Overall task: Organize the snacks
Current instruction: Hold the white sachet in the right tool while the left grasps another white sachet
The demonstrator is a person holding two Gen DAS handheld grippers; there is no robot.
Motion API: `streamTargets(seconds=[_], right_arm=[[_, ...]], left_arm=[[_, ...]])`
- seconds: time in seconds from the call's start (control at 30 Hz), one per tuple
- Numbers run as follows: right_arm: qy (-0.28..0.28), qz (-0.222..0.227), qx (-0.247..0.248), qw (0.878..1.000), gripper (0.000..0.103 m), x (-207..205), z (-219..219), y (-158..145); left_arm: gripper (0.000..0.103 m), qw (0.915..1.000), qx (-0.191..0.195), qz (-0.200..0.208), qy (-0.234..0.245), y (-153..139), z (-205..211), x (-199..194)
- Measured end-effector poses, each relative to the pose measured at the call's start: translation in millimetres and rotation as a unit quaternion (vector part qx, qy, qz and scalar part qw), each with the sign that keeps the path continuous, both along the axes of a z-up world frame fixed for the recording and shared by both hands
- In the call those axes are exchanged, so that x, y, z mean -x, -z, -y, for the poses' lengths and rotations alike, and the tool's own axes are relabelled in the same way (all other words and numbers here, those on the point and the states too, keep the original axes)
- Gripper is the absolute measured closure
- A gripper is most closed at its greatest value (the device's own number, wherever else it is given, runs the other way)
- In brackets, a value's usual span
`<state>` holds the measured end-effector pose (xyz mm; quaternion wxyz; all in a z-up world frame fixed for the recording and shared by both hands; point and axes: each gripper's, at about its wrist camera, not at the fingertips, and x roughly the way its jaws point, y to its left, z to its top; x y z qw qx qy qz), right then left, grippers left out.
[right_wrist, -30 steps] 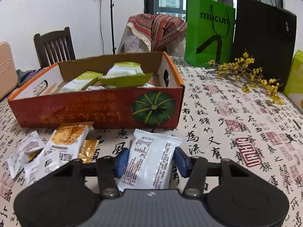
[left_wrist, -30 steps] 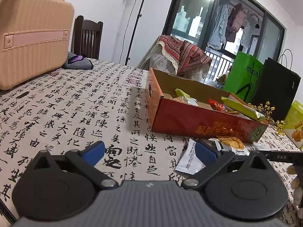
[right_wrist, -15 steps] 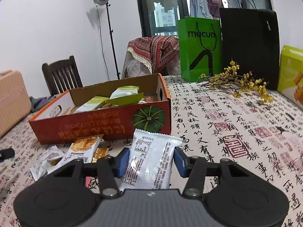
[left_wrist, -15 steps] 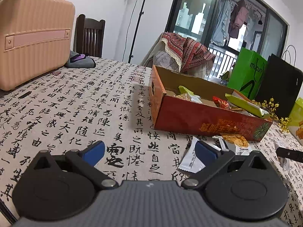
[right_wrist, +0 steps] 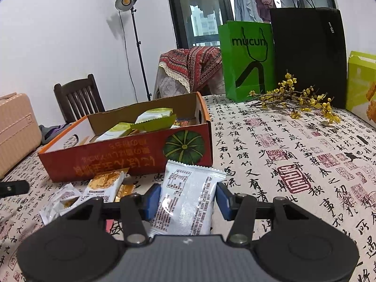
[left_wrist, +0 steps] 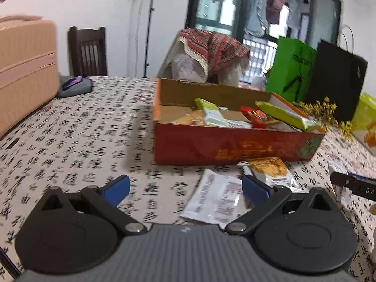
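Observation:
An open red cardboard box (left_wrist: 211, 148) (right_wrist: 131, 162) with a pumpkin print holds several green, white and red snack packets. My right gripper (right_wrist: 188, 198) is shut on a white snack packet (right_wrist: 188, 199) and holds it above the table, in front of the box's right end. My left gripper (left_wrist: 185, 188) is open and empty, low over the table left of the box front. A white packet (left_wrist: 213, 199) and an orange packet (left_wrist: 270, 169) lie just ahead of it. The same loose packets (right_wrist: 103, 185) lie in front of the box in the right wrist view.
A pink suitcase (left_wrist: 25, 70) stands at the table's far left by a dark wooden chair (left_wrist: 88, 51). A green bag (right_wrist: 246, 58), a black bag (right_wrist: 307, 54), yellow flower sprigs (right_wrist: 298, 98) and a yellow-green box (right_wrist: 362, 87) stand at the back right. The tablecloth carries black calligraphy.
My right gripper has lifted the white packet up off the table and risen. My left gripper has moved closer to the box and the loose packets.

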<state>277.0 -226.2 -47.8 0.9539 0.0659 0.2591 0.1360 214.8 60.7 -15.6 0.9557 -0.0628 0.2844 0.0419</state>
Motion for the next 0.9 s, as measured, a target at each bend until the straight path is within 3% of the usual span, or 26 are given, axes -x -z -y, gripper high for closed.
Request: streamTargets(seconds=[0.23, 0.53, 0.7, 0.8, 0.87, 0.9], right_arm=[[0.003, 0.003, -0.006, 1.0, 0.052, 1, 3, 0], [0.004, 0.001, -0.009, 1.0, 0.052, 0, 3, 0], [0.004, 0.002, -0.006, 1.0, 0.051, 0, 3, 1], [0.006, 0.002, -0.005, 1.0, 0.051, 0, 3, 1], [0.006, 0.002, -0.003, 1.0, 0.051, 0, 3, 1], [0.006, 0.002, -0.003, 1.0, 0.051, 0, 2, 1]], left_arm=[[0.0, 0.9981, -0.039, -0.039, 0.028, 15, 23, -25], [0.001, 0.9961, -0.034, -0.066, 0.049, 35, 29, -36], [0.015, 0.9964, -0.028, -0.062, 0.051, 38, 27, -37], [0.031, 0.997, -0.027, -0.052, 0.051, 37, 26, -35], [0.048, 0.9971, -0.025, -0.046, 0.055, 36, 27, -34], [0.048, 0.9971, -0.024, -0.045, 0.057, 36, 27, -34]])
